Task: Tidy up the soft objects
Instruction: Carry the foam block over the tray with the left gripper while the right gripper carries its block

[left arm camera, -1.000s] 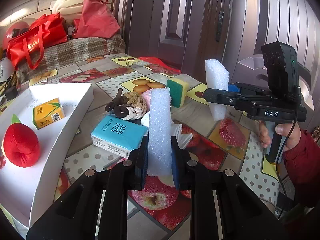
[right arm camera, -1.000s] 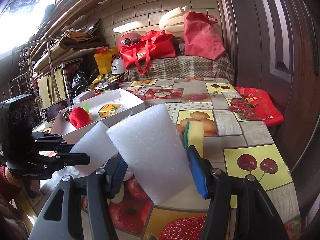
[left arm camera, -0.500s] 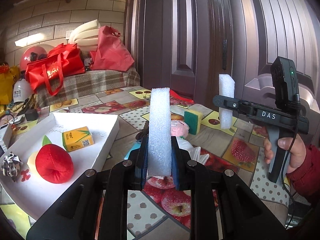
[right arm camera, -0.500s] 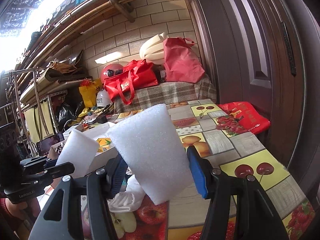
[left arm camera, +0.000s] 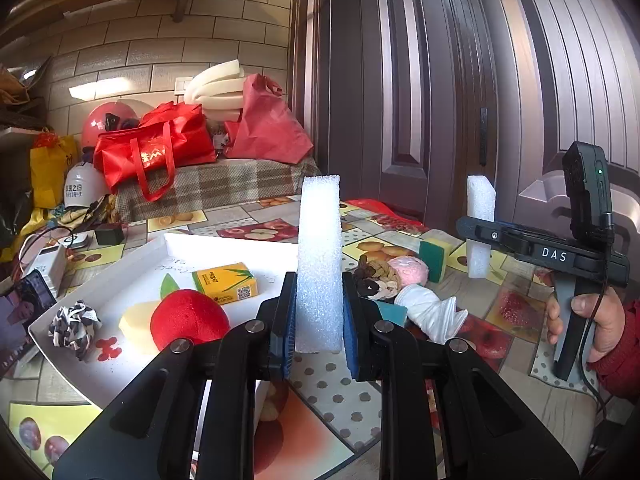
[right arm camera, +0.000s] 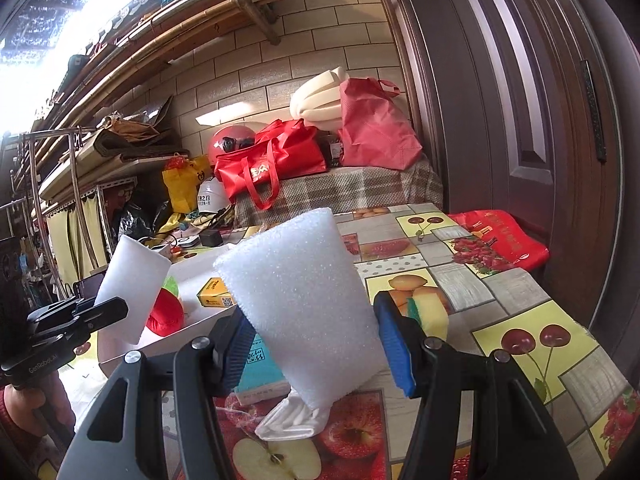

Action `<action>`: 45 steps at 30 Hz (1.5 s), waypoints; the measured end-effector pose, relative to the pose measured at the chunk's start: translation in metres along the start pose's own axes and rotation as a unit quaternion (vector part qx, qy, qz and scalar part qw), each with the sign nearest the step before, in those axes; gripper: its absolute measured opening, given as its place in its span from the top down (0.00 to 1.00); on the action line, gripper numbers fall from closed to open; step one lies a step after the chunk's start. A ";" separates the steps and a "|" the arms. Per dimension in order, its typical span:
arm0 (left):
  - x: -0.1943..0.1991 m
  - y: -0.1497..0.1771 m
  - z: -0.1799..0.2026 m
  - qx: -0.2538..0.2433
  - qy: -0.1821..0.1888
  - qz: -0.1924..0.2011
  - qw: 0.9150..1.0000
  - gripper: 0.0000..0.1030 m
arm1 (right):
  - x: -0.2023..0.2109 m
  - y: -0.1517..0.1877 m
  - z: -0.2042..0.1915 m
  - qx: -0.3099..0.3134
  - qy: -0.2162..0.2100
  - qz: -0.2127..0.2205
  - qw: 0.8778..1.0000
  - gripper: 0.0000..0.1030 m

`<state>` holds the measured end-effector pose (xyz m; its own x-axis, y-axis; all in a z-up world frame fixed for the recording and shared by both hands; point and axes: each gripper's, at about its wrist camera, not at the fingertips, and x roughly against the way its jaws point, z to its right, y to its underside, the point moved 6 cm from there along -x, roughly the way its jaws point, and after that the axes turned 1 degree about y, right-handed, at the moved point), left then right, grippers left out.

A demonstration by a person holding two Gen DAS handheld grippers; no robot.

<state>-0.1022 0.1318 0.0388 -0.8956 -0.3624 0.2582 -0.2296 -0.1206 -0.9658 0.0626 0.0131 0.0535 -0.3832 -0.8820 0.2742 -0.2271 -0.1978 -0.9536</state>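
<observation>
While my left gripper [left arm camera: 319, 332] clamps its blue pads against the narrow faces of a white foam block [left arm camera: 319, 264], that block stands upright between the jaws, above the near edge of the white tray [left arm camera: 120, 280]. My right gripper [right arm camera: 316, 344] likewise pinches a second foam block [right arm camera: 304, 300] across its broad face, the piece leaning slightly to the left as that camera sees it. From the left wrist view I can see the right gripper off to the side, gripped by a hand [left arm camera: 592, 320] in a red sleeve, its foam held clear of the table.

Just past the left jaws, the tray carries a red plush fruit [left arm camera: 188, 318], a pale yellow sponge piece [left arm camera: 134, 326] touching it, a yellow carton [left arm camera: 226, 282] and a black-and-white crumpled wad [left arm camera: 76, 326]. Beside the tray, on the fruit-print tablecloth [left arm camera: 336, 392], lie a braided rope knot [left arm camera: 378, 278], a pink round puff [left arm camera: 408, 270], a white glove [left arm camera: 430, 312], a blue tissue pack [right arm camera: 258, 372] and a green-and-yellow sponge [left arm camera: 432, 254], all bunched near one another. Farther back, red bags [left arm camera: 160, 148] sit on a plaid-covered bench against the brick wall.
</observation>
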 end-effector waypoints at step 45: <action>0.009 0.006 -0.121 0.086 -0.156 0.013 0.984 0.82 | -0.091 0.014 -0.115 0.053 -0.063 -0.074 0.994 0.43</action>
<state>-0.1572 0.2396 0.0325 -0.7336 -0.6298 0.2551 -0.1174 -0.2523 -0.9605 -0.0083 0.1402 0.0294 -0.2359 -0.8852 0.4011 -0.1749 -0.3673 -0.9135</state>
